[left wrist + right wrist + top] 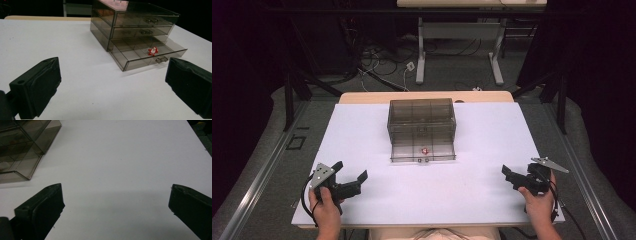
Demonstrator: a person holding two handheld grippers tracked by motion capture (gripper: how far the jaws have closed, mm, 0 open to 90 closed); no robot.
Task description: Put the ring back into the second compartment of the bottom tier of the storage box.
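I hold both grippers, left (353, 178) and right (508, 176), spread empty; the smoky clear-plastic drawer chest's (422, 120) bottom drawer (147, 53), holding a small red-and-white Santa figure (153, 51), likely needs closing next.

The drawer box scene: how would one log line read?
left gripper: open, idle | right gripper: open, idle | bottom drawer: open | red figure: inside

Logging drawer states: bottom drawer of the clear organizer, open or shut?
Open. The bottom drawer juts forward past the two drawers above it, and a small red-and-white figure lies inside.
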